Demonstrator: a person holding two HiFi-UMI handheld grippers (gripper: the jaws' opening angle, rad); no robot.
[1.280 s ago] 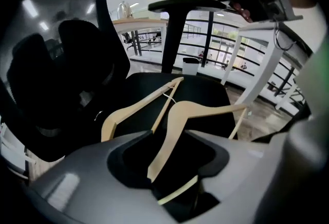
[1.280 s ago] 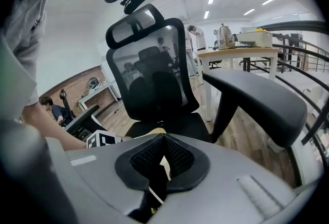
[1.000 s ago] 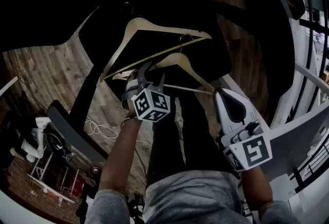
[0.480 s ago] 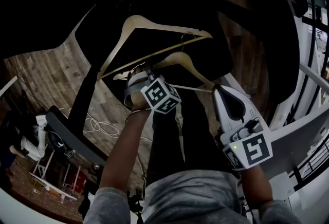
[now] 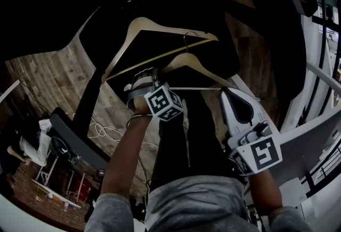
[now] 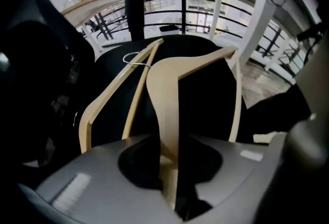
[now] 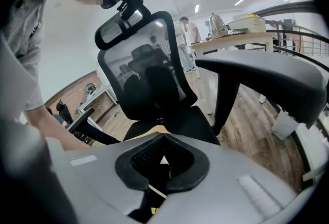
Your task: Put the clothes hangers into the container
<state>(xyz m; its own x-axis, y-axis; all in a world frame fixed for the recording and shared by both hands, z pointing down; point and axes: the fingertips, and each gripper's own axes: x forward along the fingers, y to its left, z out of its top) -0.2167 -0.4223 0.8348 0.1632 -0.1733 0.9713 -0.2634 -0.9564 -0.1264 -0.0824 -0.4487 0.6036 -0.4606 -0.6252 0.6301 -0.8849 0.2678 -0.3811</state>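
In the head view, two wooden hangers lie on the black chair seat point(image 5: 213, 18) above a wooden floor point(image 5: 53, 76). The farther hanger point(image 5: 176, 28) lies spread across the seat. The nearer hanger point(image 5: 205, 71) lies just in front of it, its metal hook pointing toward the farther one and its bottom bar running level. The left hand-held gripper point(image 5: 155, 75) points steeply down at the left shoulder of the nearer hanger. The right hand-held gripper point(image 5: 230, 97) hovers to the right, beside the right end of the nearer hanger's bar; whether they touch cannot be told.

In the left gripper view, a pale wooden arm of the nearer hanger runs up from between the jaws, bends at the neck and slopes off to the right. The jaws have just been closing and now clamp that arm. The farther hanger lies to the left, with a wire hook crossing its arm. The dark seat is below both, and black railings point(image 6: 205, 17) stand behind.

In the right gripper view, the jaws are drawn together with nothing held between them. Just past them a sliver of pale hanger shows on the seat of an office chair with a mesh back point(image 7: 146, 69). A grey armrest point(image 7: 267, 74) arches in from the right.
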